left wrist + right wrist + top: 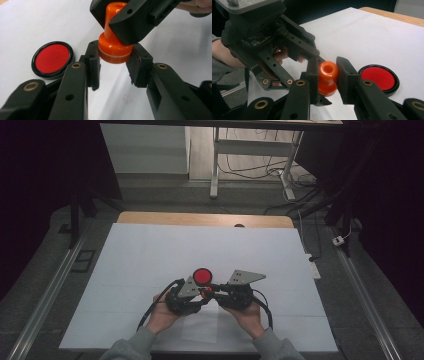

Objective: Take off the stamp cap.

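A white sheet is covering the tabletop (150,270), with a dark room lying behind it. An orange stamp (113,47) is being held between both tools: the right hand-held gripper (327,75) is clamped on its neck, and the left hand-held gripper (113,66) is closed against its wider base. A red ink pad (52,58) is lying open on the sheet, just beyond the left hand-held gripper's tip.

A slip is judged possible — the glossy, rounded body could be twisted out if the two grips are pulled unevenly, and ink could be smeared on the sheet.

A faint stamped mark (127,98) is being shown in the left gripper view, below the jaws; in the high view that spot is hidden by the hands, while the whole sheet's layout is being given instead.
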### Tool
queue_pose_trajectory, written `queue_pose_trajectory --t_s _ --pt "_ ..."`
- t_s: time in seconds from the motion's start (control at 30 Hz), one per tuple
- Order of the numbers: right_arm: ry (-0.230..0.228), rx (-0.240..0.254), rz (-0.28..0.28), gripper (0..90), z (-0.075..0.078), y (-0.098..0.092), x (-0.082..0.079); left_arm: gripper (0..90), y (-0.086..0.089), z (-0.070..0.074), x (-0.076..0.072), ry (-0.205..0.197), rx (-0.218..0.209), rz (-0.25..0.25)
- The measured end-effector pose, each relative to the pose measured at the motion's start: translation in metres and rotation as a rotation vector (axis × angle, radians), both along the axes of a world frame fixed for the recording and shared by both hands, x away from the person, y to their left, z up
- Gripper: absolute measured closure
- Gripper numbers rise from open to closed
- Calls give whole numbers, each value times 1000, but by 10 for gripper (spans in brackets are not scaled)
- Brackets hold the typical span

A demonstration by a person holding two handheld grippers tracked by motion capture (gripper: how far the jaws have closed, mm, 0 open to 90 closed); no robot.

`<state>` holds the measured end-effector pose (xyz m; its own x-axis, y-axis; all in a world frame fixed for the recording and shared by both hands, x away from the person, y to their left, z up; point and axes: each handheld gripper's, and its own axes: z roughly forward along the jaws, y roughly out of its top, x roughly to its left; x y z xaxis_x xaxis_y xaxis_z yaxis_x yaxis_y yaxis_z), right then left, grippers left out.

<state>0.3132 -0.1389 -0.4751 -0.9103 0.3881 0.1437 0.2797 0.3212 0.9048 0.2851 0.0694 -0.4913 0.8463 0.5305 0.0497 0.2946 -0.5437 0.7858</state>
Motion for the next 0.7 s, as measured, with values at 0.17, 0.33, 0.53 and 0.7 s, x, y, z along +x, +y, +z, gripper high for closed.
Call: queue_pose_trajectory --t_s 0.17,0.33,0.53,0.7 --pt "-3 7 -1 723 0 0 0 646 1 0 0 -8 2 -2" --pt "-7 -1 -4 723 0 1 -1 648 1 -1 0 -8 7 -2" --pt "-16 -1 -5 724 0 1 -2 649 1 0 -1 -9 5 1" --pt "-31 -2 -10 726 0 2 -3 650 1 0 -1 -7 4 2"
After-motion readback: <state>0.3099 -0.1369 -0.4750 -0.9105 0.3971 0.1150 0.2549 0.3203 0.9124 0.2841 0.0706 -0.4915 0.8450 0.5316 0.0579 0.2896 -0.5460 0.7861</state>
